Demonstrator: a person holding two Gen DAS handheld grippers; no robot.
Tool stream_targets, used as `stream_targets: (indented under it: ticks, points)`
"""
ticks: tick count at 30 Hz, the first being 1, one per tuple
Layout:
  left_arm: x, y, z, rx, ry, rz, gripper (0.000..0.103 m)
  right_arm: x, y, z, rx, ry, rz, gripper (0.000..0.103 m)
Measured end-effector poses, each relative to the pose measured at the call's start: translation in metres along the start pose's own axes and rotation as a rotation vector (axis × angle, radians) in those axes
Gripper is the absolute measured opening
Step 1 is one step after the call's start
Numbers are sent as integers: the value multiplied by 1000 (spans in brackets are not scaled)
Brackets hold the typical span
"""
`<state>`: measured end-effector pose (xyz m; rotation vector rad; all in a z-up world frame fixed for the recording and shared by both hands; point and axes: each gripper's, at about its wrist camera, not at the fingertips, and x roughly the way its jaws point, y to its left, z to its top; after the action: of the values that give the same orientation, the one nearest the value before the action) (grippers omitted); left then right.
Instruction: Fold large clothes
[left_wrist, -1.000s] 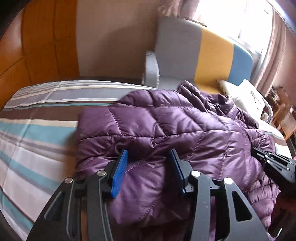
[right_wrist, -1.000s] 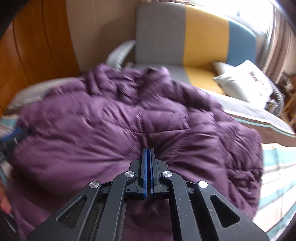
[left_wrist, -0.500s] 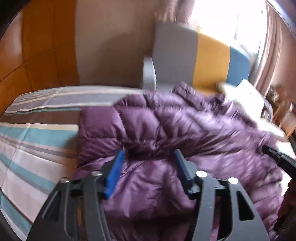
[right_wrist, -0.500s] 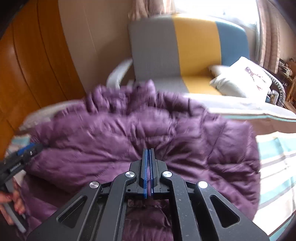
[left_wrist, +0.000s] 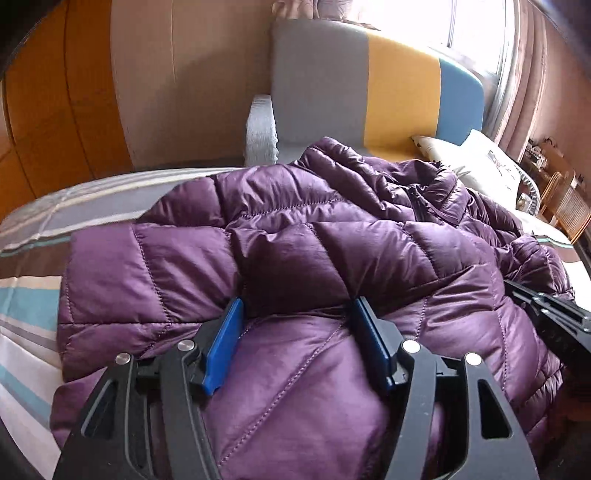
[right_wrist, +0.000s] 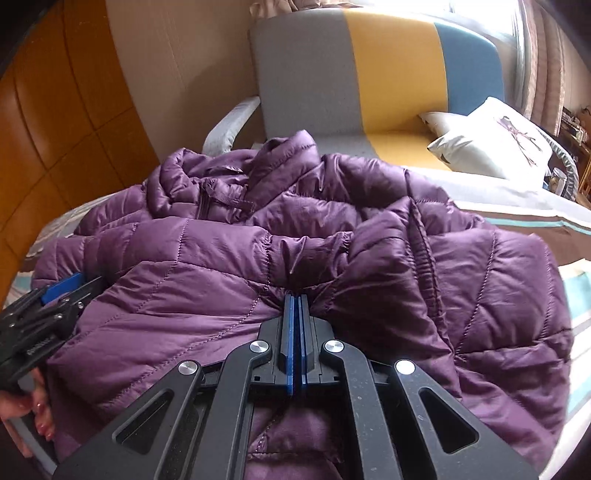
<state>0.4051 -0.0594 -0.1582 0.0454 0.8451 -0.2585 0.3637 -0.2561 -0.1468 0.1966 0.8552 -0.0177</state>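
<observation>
A purple quilted puffer jacket (left_wrist: 314, 254) lies bunched on the striped bed; it also fills the right wrist view (right_wrist: 332, 236), collar and zip at the far side. My left gripper (left_wrist: 297, 314) is wide open, its blue pads (left_wrist: 225, 343) straddling a thick fold of the jacket's near edge. My right gripper (right_wrist: 295, 299) is shut on a pinch of the jacket's near edge. The right gripper shows at the right edge of the left wrist view (left_wrist: 546, 314); the left gripper shows at the left of the right wrist view (right_wrist: 55, 302).
The bed (left_wrist: 33, 266) has a striped cover in teal, brown and white. A grey, yellow and blue sofa (left_wrist: 369, 96) stands behind it with a white cushion (right_wrist: 491, 136). Wood panelling (right_wrist: 55, 129) lines the left wall. A hand (right_wrist: 26, 413) holds the left gripper.
Both grippers have carried the jacket's near edge forward over the rest, so the garment is more doubled over. The left stays open, the right stays shut.
</observation>
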Motion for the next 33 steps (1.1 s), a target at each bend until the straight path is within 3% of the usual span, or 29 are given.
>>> stream_targets:
  ticks: [8,10,17,25,33]
  points:
    - [-11,-4,-5,16,-18,29,63,-6,-3,2,10,1,12,2]
    - [-22,-3,-9,8,-27,43,74,-15,-2,3,-1,-1,4,2]
    - [-78,11,-44,-30,-44,33,83,-63,7,-10,-37,-11,-9,2]
    - [-118,22,-106,-28,-12,68,89,-109,9,-56,-90,-6,-64,2]
    - [-138,33,-151,-78,11,78,93,-120,11,-99,-88,41,-67,2]
